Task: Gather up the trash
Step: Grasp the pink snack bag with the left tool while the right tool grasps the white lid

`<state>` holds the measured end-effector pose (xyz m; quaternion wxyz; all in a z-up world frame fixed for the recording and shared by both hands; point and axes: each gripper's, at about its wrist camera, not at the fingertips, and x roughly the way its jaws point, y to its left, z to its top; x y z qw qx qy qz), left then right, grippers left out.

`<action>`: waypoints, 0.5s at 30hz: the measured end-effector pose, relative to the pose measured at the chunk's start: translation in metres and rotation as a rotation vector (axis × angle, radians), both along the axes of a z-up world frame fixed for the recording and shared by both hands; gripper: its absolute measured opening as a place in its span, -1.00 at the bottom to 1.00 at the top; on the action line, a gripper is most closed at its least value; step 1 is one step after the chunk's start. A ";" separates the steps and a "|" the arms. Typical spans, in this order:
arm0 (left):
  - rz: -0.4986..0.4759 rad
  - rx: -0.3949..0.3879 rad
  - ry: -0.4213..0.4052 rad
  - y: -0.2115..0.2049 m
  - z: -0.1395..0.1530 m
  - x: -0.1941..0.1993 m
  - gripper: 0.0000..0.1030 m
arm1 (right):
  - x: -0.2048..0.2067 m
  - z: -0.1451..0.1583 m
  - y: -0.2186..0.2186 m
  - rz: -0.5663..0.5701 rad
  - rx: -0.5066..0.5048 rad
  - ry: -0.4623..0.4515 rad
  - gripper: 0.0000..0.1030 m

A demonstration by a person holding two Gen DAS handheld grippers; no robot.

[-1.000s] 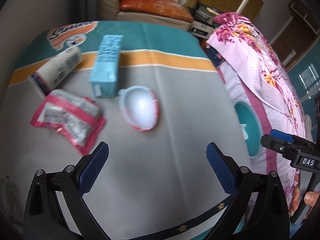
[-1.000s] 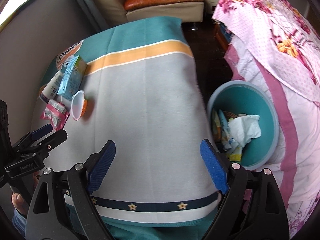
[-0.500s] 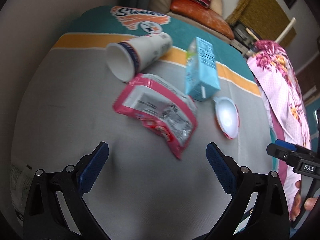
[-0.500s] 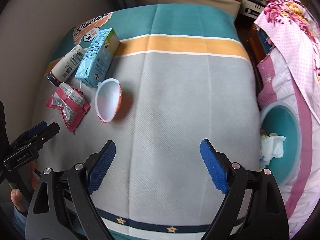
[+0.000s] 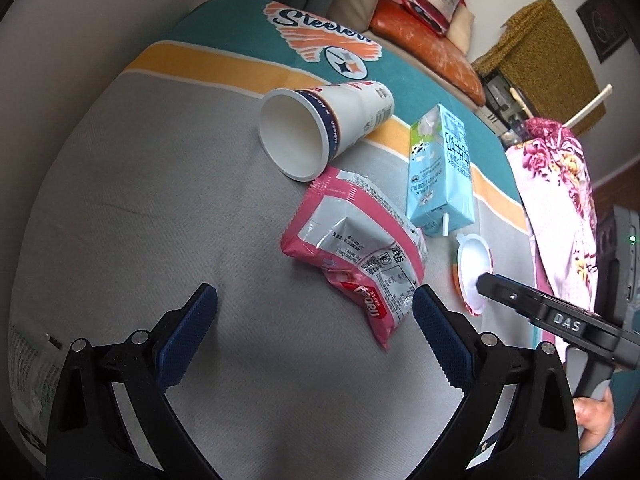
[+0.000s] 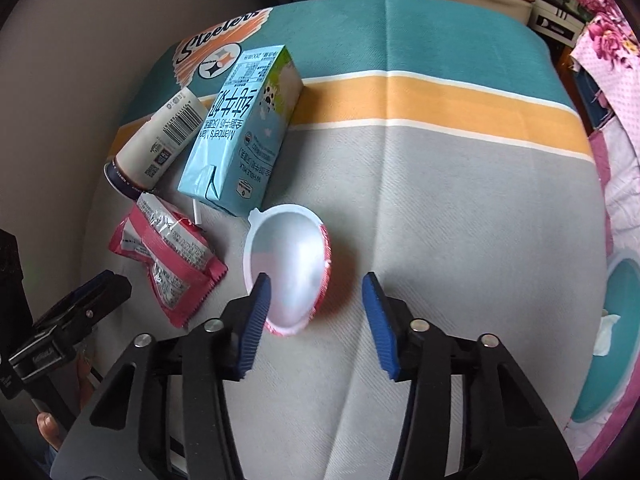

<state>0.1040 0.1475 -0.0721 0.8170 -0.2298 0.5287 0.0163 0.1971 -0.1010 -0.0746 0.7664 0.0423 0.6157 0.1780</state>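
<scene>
Four pieces of trash lie together on the striped cloth. A small white pudding cup (image 6: 288,264) with a red outside lies on its side. My right gripper (image 6: 316,280) hangs over it, jaws closing: the left pad overlaps its rim, the right pad stands clear. Beside it are a blue milk carton (image 6: 240,132), a white paper cup (image 6: 160,144) on its side and a crumpled pink wrapper (image 6: 168,264). My left gripper (image 5: 314,294) is wide open just short of the pink wrapper (image 5: 352,248), holding nothing.
A teal bin (image 6: 612,344) with a white tissue in it stands on the floor off the table's right edge, beside a pink flowered bedcover (image 6: 616,128). A sofa (image 5: 424,44) with cushions is behind the table. A grey wall runs along the left.
Both grippers moved left across the table and lower, toward the pile of trash. The right jaws narrowed around the pudding cup. The left gripper rolled and now faces the pink wrapper.
</scene>
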 end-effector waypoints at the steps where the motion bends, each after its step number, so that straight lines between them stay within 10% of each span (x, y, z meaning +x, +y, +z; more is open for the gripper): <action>1: 0.004 0.000 0.000 0.000 0.000 0.001 0.91 | 0.001 -0.002 0.001 0.002 0.002 -0.002 -0.42; 4: 0.018 -0.005 0.005 -0.003 0.000 0.003 0.91 | 0.002 -0.004 0.003 0.009 0.008 -0.011 -0.88; 15: 0.087 0.089 0.040 -0.041 -0.003 0.025 0.91 | -0.011 0.015 -0.038 -0.031 0.027 -0.067 -0.88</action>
